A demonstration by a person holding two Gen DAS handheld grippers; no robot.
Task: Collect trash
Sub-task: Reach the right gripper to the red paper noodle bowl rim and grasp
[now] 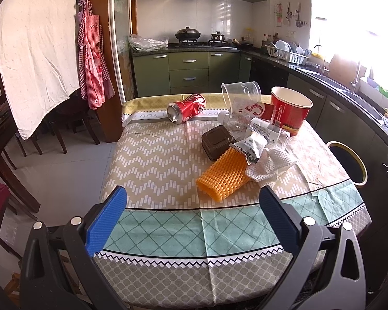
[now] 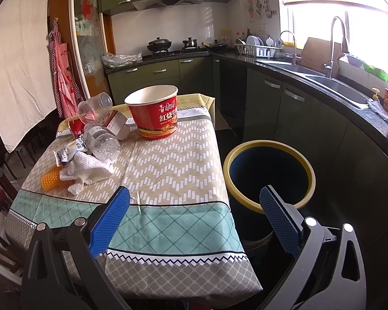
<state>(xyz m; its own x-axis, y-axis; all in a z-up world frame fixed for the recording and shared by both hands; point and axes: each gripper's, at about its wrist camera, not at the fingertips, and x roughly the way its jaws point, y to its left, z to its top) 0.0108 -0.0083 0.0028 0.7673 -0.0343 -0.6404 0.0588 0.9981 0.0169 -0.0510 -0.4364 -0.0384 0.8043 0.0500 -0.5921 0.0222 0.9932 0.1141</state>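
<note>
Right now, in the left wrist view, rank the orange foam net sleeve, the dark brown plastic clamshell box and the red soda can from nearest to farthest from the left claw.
1. Orange foam net sleeve, just ahead, slightly right.
2. Dark brown plastic clamshell box, behind the sleeve, mid-table.
3. Red soda can, on its side near the far edge.

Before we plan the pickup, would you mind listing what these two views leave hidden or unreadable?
- Trash bin: the right wrist view shows only a dark interior, so its contents are unclear; the left wrist view has it half hidden by the table edge.
- Soda can: almost hidden behind the clear cup in the right wrist view.
- Brown box: not seen in the right wrist view.
- Wrapper: print too small to read.
</note>
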